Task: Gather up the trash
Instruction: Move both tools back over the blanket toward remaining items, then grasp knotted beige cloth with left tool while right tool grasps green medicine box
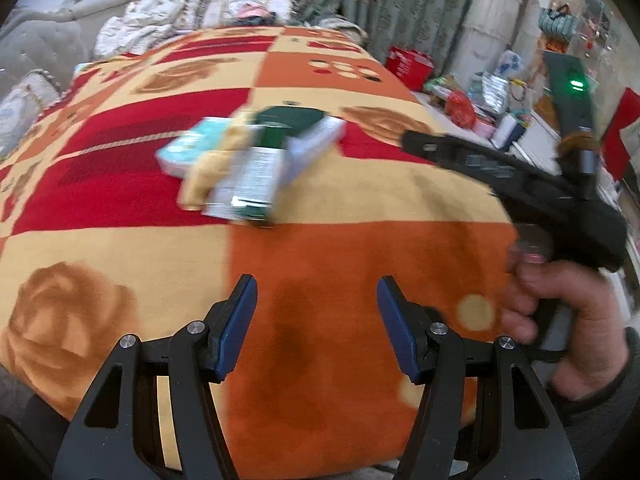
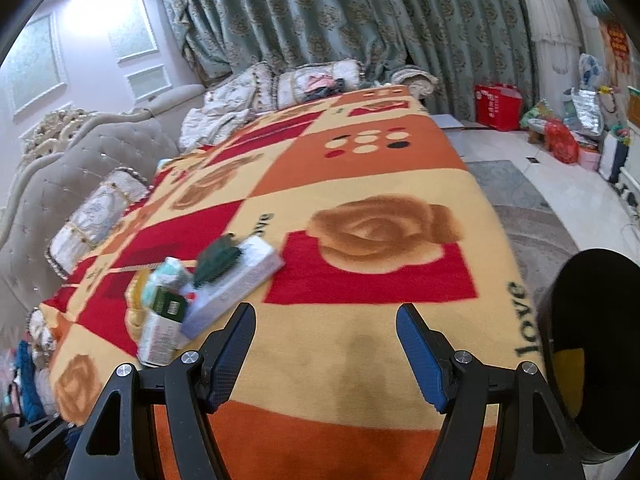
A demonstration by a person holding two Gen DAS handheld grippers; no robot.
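Nearest, at the bottom of the left wrist view, the left gripper (image 1: 316, 308) stands with its blue-padded jaws apart and nothing between them, hovering over the orange square of the blanket (image 1: 340, 264) that covers the bed. At the right edge of that frame a hand (image 1: 576, 320) holds the handle of the other black tool. In the right wrist view the right gripper (image 2: 326, 340) likewise has its jaws spread and empty, over a yellow patch of blanket. At the lower right edge of that frame is a black round bin (image 2: 592, 352) with a bit of yellow showing inside. Farther out, the trash pile (image 1: 248, 168) lies on the blanket, well apart from both grippers: left of centre in the left wrist view, lower left in the right wrist view. It is a loose heap of small cartons and packets in white, pale blue, yellow and dark green, blurred in both frames. Beyond it, patterned pillows (image 2: 240, 92) lie at the far end of the bed, a grey tufted headboard (image 2: 80, 160) runs along the left, green curtains (image 2: 360, 20) hang across the top, and a red bag (image 2: 498, 106) stands on the floor at upper right.
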